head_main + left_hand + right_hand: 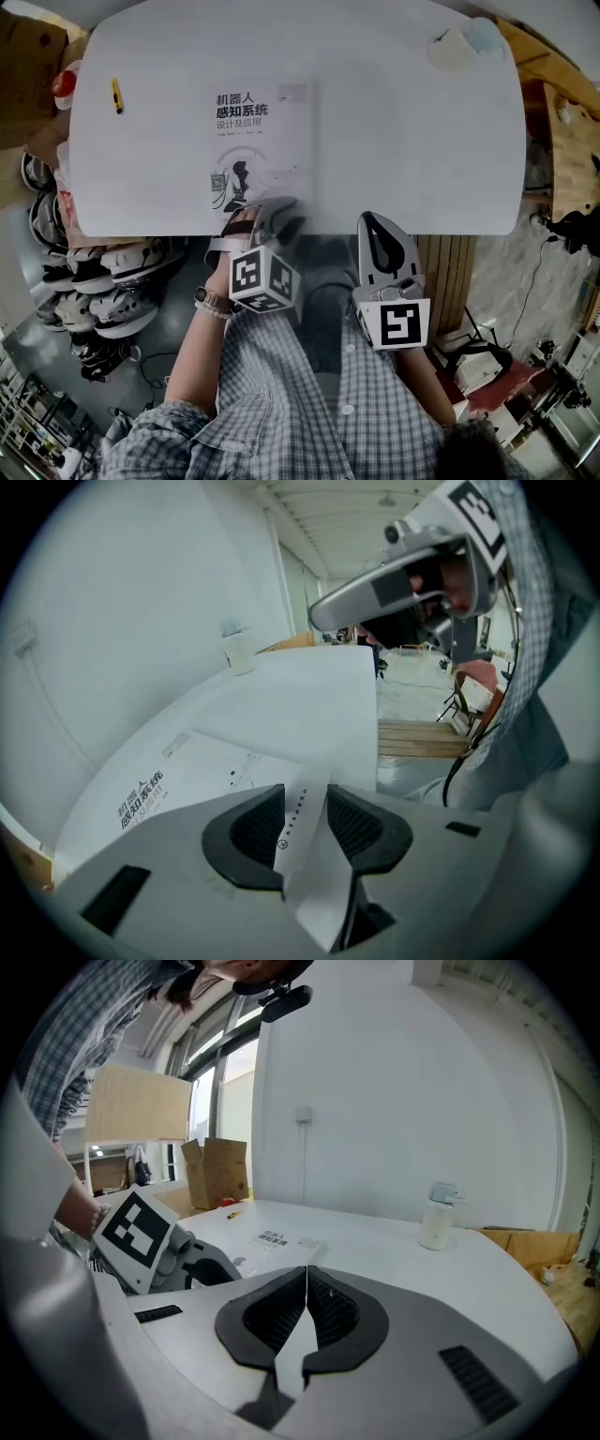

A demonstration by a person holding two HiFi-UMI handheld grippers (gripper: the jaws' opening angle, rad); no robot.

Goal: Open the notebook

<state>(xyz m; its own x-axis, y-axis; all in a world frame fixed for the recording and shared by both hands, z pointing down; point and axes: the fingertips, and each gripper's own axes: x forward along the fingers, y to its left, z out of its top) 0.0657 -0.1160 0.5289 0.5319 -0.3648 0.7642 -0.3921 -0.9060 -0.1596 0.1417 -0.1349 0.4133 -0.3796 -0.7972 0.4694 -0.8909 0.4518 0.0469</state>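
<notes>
Your left gripper [306,799] is clamped on the notebook [262,141]. Its jaws stand wide, and a narrow white edge strip with small print fills the gap and meets both black pads [246,829]. Your right gripper [306,1279] is clenched with nothing between its jaws, and in the head view it sits lower centre-right, off the near edge of the table [422,141]. The notebook lies flat and closed at centre-left of the head view, with its lower edge running along that near table edge. Risk 1: the strip looks like the full thickness of the block, not the cover alone, so a lift from here would likely raise the whole notebook instead of opening it. Risk 2: nothing pins the notebook down, so a pull toward the bottom of the frame could drag it over the table edge. Risk 3: the grip sits on a thin margin at one edge, so a twist there could crease the cover or let it slip out. Materials: the cover is smooth white card, a flat rectangle with dark title print at upper left and a small dark figure low on it. It looks slick against the equally smooth white tabletop, which has rounded corners. The pads are black, cross-hatched and curved, set in pale grey, hard-looking shells. A white bottle [455,47] stands at upper right, well apart from the work.
</notes>
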